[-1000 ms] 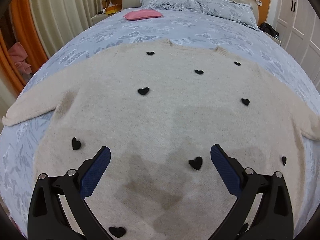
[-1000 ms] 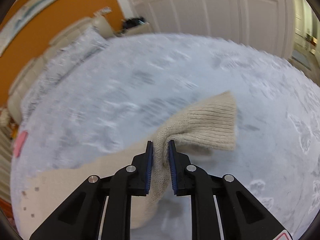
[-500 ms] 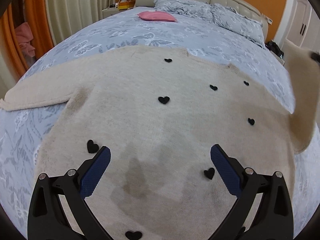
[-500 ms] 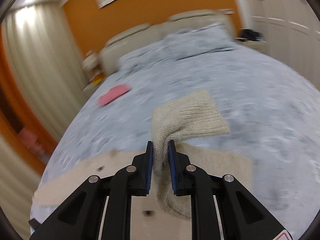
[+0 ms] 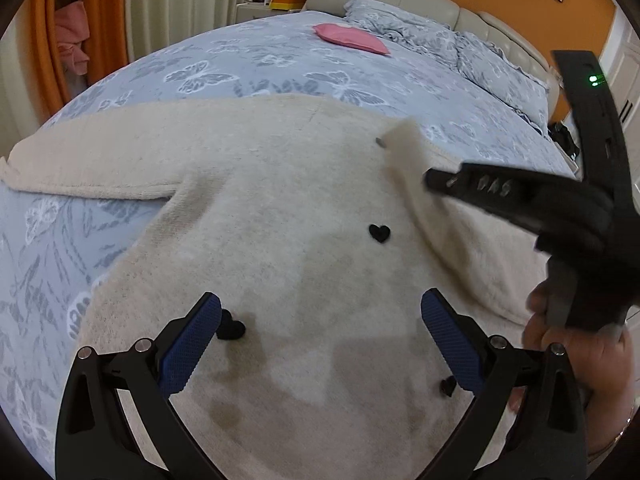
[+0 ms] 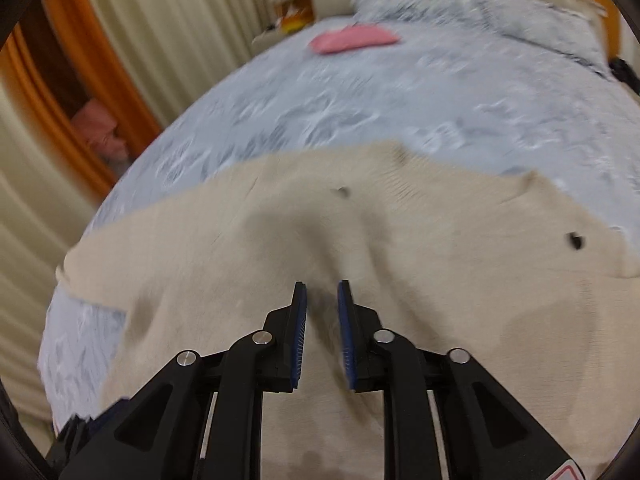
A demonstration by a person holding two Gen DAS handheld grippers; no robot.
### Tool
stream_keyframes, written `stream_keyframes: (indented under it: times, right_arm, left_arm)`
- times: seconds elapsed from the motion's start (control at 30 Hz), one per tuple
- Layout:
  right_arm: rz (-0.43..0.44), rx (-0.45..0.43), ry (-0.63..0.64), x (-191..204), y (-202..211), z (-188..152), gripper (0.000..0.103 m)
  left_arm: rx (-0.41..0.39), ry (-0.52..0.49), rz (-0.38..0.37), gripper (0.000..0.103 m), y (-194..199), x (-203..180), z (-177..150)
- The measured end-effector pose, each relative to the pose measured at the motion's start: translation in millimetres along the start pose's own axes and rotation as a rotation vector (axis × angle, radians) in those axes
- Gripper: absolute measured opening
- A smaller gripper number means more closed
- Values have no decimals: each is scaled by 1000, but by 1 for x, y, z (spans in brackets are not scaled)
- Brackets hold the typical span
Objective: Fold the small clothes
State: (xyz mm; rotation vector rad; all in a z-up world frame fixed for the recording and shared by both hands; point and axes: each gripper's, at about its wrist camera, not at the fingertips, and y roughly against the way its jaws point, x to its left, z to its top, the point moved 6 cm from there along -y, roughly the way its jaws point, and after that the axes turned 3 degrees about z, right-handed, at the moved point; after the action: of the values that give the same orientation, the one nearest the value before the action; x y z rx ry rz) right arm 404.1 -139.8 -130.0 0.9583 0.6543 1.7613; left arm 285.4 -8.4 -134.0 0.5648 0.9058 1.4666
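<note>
- Left gripper [image 5: 320, 308]: fingers spread wide and empty, with the sweater [image 5: 280, 200] flat on the bed [image 5: 280, 60] beneath and ahead of them.
- Right gripper [image 6: 322, 292]: fingers nearly closed on the folded-in sleeve [image 6: 320, 240] and just easing apart; cloth sat between them.
- Risk: with the sleeve up off the body panel, an early let-go would likely drop it crooked or bunched.
- Left view alone showed the cuff poking past the right fingers, and the hand [image 5: 576, 344] holding that gripper. The right view was blurred.
</note>
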Motion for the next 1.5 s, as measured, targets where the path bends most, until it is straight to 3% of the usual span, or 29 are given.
stream_keyframes:
  times: [0.07, 0.13, 0.2, 0.33, 0.4, 0.5, 0.6, 0.7, 0.73, 0.77, 0.8, 0.83, 0.87, 0.97, 1.03, 1.13, 1.2, 1.3, 1.37, 1.4, 1.43, 1.47, 1.5]
  right_arm:
    - [41, -65, -2, 5, 26, 2, 17]
    - [21, -174, -43, -3, 64, -1, 26]
    - [-122, -285, -147, -38, 113, -24, 54]
    - [-413, -306, -324, -113, 157, -98, 54]
    - [-481, -300, -439, -152, 169, -135, 54]
    - [-450, -272, -607, -197, 174, -154, 55]
    - [-398, -239, -615, -221, 165, -151, 62]
    - [-335, -197, -643, -234, 145, -157, 63]
    - [-296, -202, -663, -238, 139, -161, 62]
    - [-292, -218, -656, -238, 135, -159, 47]
    - [-251, -220, -638, -236, 133, -155, 19]
    - [-224, -215, -644, -235, 131, -152, 19]
    - [-209, -245, -648, -232, 137, -148, 18]
    - [-166, -362, -619, -219, 168, -128, 16]
    - [-188, -405, -587, -215, 179, -122, 16]
    - [-272, -230, -651, -238, 134, -150, 16]
    - [-265, -245, -676, -238, 134, -155, 16]
    - [-311, -317, -586, -219, 159, -133, 19]
    - [-416, -237, -576, -222, 142, -138, 26]
    - [-462, -146, -577, -224, 125, -147, 27]
    - [-473, -164, -571, -222, 126, -147, 27]
    - [-513, -186, -554, -216, 136, -141, 29]
    - [-562, -208, -521, -208, 147, -130, 30]
  left_arm:
    - [6, 10, -4, 98, -3, 4, 2]
    - [13, 28, -26, 98, -5, 7, 4]
    - [24, 71, -76, 98, -8, 8, 7]
    - [55, 169, -190, 98, -17, 10, 5]
    - [50, 186, -209, 98, -20, 9, 5]
    - [17, 207, -224, 98, -21, 5, 12]
    - [6, 246, -249, 98, -33, -3, 24]
    - [28, 267, -275, 97, -59, -18, 40]
    - [51, 258, -277, 86, -73, -27, 45]
    - [60, 247, -267, 74, -81, -32, 48]
    - [57, 225, -236, 47, -86, -38, 53]
    - [50, 206, -227, 20, -87, -42, 57]
    - [41, 184, -254, 7, -86, -49, 62]
    - [-70, 134, -282, 8, -59, -59, 82]
    - [-108, 105, -224, 8, -55, -55, 85]
    - [7, 106, -137, 8, -94, -43, 64]
    - [1, 103, -142, 8, -93, -39, 54]
    - [-29, 70, -140, 12, -82, -39, 53]
    - [16, 72, -140, 14, -91, -33, 48]
    - [26, 99, -174, 17, -88, -26, 48]
    - [29, 128, -201, 30, -81, -19, 50]
    - [24, 155, -202, 58, -73, -8, 53]
    - [0, 189, -192, 72, -62, 9, 58]
